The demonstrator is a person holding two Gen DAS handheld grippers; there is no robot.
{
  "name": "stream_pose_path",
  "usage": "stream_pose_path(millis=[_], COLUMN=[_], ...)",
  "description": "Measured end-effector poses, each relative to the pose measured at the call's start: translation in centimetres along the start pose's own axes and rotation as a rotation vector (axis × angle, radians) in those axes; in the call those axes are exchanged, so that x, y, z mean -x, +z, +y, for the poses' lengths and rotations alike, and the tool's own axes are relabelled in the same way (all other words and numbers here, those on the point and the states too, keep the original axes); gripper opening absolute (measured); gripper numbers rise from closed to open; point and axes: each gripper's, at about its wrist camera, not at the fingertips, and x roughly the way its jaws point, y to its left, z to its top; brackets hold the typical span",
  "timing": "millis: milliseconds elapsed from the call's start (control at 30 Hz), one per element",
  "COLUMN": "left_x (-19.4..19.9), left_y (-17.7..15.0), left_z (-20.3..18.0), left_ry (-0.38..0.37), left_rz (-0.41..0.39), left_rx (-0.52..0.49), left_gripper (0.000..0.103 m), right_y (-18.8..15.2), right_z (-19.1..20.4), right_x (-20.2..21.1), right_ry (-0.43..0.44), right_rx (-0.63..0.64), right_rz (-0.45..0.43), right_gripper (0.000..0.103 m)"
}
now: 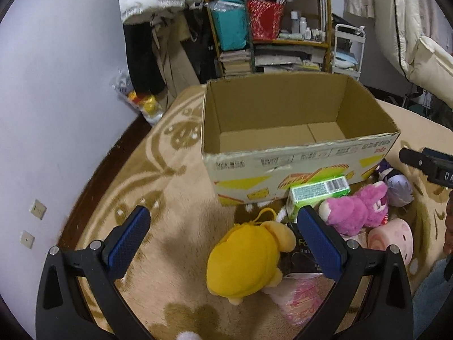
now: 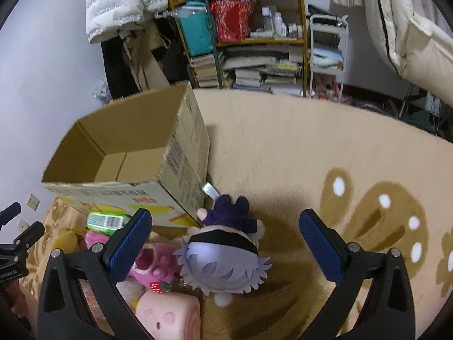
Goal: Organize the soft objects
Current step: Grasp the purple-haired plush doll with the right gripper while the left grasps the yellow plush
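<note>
An open, empty cardboard box (image 1: 297,153) (image 2: 119,170) stands on the beige rug. In the left wrist view my left gripper (image 1: 223,243) is open above a yellow plush (image 1: 246,260), with nothing between its fingers. A pink plush (image 1: 356,209) (image 2: 155,266), a green carton (image 1: 317,192) (image 2: 104,221) and a pink roll-shaped plush (image 1: 393,238) (image 2: 170,314) lie close by. In the right wrist view my right gripper (image 2: 226,243) is open over a doll with pale lilac hair and purple clothes (image 2: 226,260) (image 1: 396,184).
A dark packet (image 1: 300,255) and a pink plastic bag (image 1: 300,297) lie under the yellow plush. Shelves of books and bags (image 1: 269,28) (image 2: 249,42) stand behind the box, with hanging coats (image 1: 153,5) to the left. A wall (image 1: 56,85) borders the rug's left edge.
</note>
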Motion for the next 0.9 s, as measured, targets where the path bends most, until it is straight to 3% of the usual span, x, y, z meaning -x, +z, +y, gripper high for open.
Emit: stream_pose_path(millis=[300,567,700,900], left_x=[-2.7,-4.8,-5.9,-6.2], left_y=[-0.7,-1.3,-1.8,-2.1], left_z=[-0.8,-1.4,-1.6,-1.7], left_ry=[-0.033,-0.019,-0.002,-0.007], left_rz=[0.085,0.164,0.208,0.233], left_rx=[-0.004,-0.030,-0.038,-0.040], left_gripper=[0.103,0.103,0.103,0.103], right_y=[-0.8,-1.3,-1.5,-2.1], right_z=[0.0,-0.1,0.1,0.2], right_x=[-3.3,-5.1,-5.7,-6.5], right_ry=[0.000,0.000,0.014,0.041], right_rx=[-0.018,-0.029,-0.030,-0.032], right_rz=[0.081,0.138,0.167,0.212], right_gripper=[0.103,0.103,0.086,0.072])
